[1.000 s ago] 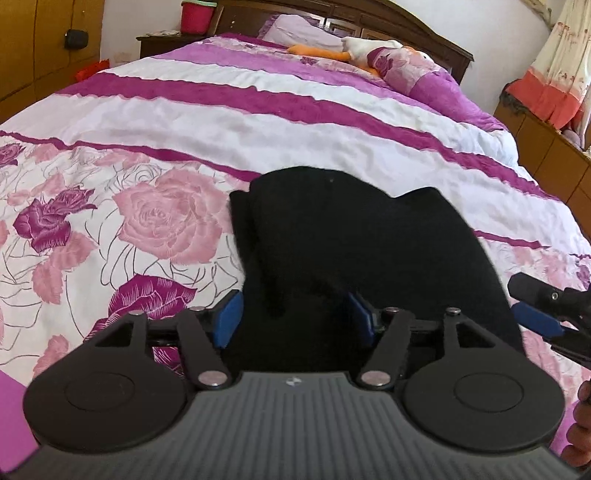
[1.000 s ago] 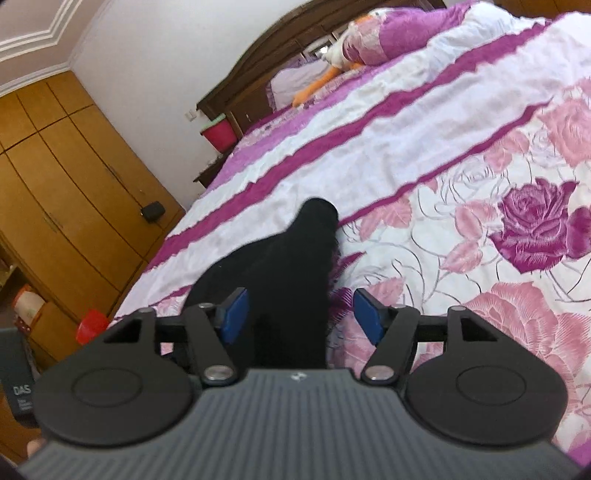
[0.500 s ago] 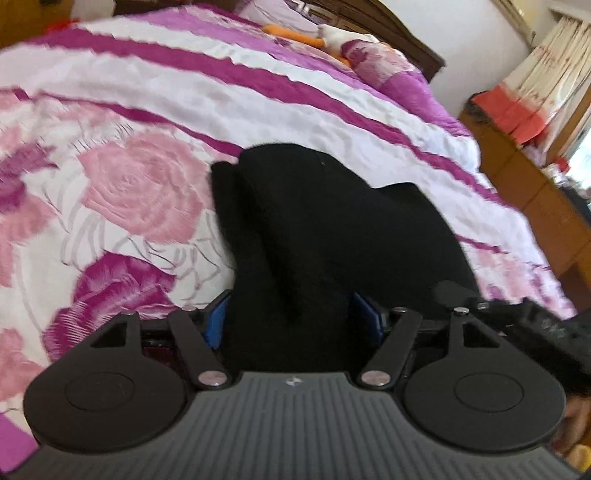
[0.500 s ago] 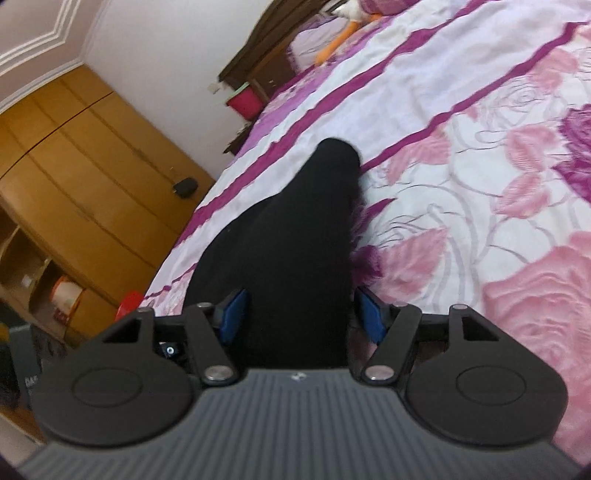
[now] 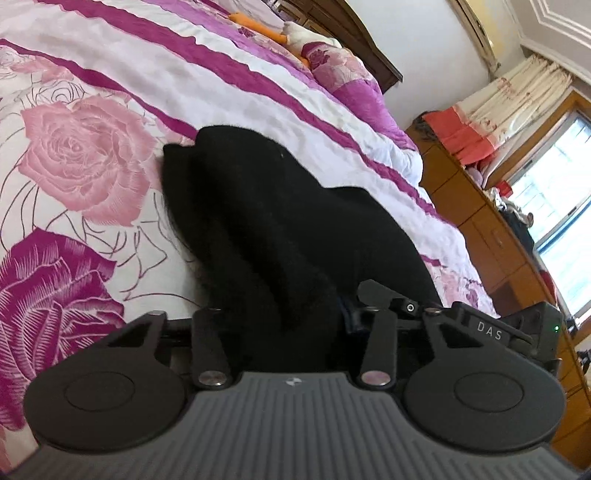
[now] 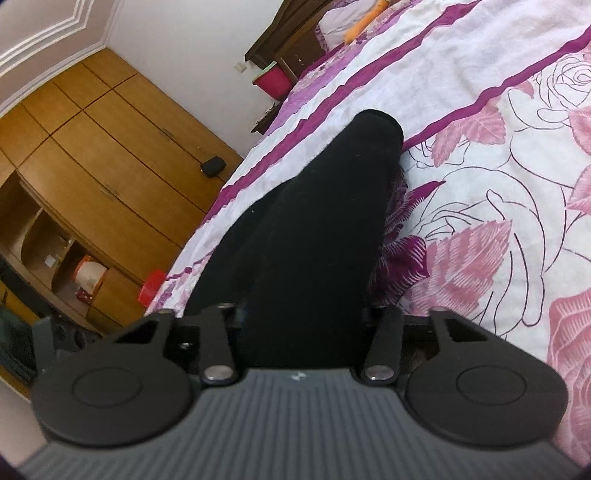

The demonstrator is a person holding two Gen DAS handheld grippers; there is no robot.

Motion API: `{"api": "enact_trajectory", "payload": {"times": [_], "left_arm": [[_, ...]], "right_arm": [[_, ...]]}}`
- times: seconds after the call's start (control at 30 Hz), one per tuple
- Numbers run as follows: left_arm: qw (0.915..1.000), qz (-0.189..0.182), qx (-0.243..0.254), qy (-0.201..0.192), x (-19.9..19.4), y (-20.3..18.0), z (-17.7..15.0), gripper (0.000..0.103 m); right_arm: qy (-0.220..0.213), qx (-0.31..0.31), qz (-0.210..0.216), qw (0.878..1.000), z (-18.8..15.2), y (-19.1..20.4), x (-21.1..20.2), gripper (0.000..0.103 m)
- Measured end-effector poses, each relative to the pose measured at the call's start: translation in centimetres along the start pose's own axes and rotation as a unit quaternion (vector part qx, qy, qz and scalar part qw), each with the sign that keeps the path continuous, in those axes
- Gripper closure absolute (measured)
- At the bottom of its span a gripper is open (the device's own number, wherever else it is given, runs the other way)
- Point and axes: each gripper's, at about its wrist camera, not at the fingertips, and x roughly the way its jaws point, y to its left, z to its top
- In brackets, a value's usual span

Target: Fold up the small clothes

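Observation:
A small black garment (image 5: pixel 280 221) lies bunched on the floral bedspread (image 5: pixel 81 158). In the left wrist view my left gripper (image 5: pixel 284 325) has the cloth filling the gap between its jaws; the fingertips are hidden by the fabric. The right gripper's body (image 5: pixel 480 321) shows close at the right, against the same garment. In the right wrist view the black garment (image 6: pixel 317 229) runs up from between the jaws of my right gripper (image 6: pixel 303 325), its far end resting on the bedspread (image 6: pixel 498 184). The fingertips are hidden there too.
Pillows and an orange toy (image 5: pixel 258 26) lie at the headboard. A wooden dresser (image 5: pixel 491 236) and a window stand to the right of the bed. A wooden wardrobe (image 6: pixel 103 177) and a red bin (image 6: pixel 273 79) stand on the other side.
Both grippers have pushed in over the black garment and their blue pads, seen apart before, are now hidden by cloth. The two grippers have come close together, and both views have tilted.

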Motion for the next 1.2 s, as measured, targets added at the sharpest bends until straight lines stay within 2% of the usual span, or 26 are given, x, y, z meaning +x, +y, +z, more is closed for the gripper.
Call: {"api": "enact_trajectory", "payload": {"times": [0.13,0.27,0.4,0.53,0.63,0.7,0.87,1.0,1.1,1.2], "left_arm": [[0.9999,-0.014,0.001,-0.007,-0.3,-2.1,0.2,0.059],[0.9992,-0.037,0.004,-0.013,0.1,-5.2,-0.4,0.059],[0.9982,-0.058,0.013,-0.007,1.0,-8.8,-1.7,0.059],[0.9974,-0.057,0.039,0.017,2.5,-12.0,-3.8,0.059],[0.997,-0.032,0.048,0.051,4.2,-13.0,-5.7,0.058],[0.9958,-0.001,0.063,0.066,5.0,-13.1,-6.9,0.058],[0.9929,0.045,0.103,0.036,4.1,-13.4,-8.2,0.053],[0.9887,0.073,0.131,0.008,3.9,-14.9,-7.1,0.049],[0.9876,0.089,0.129,0.005,4.6,-15.0,-5.8,0.047],[0.9913,0.085,0.1,-0.001,5.6,-14.4,-4.3,0.046]], "right_arm": [[-0.001,0.017,0.011,1.0,1.1,0.3,-1.6,0.062],[-0.015,0.001,0.009,1.0,2.4,0.8,-4.9,0.062],[-0.02,-0.009,-0.006,1.0,3.7,0.3,-8.8,0.062],[-0.014,-0.006,-0.032,0.999,4.0,-1.2,-12.2,0.062],[0.005,0.001,-0.071,0.997,3.4,-2.6,-13.4,0.062],[0.028,0.007,-0.098,0.995,2.6,-3.8,-13.1,0.061],[0.034,0.004,-0.101,0.994,0.9,-5.3,-12.1,0.054],[0.025,-0.015,-0.111,0.993,1.2,-4.5,-13.2,0.048],[0.01,-0.046,-0.134,0.99,1.7,-3.2,-14.4,0.048],[-0.001,-0.04,-0.14,0.989,2.5,-3.7,-15.0,0.048]]}}
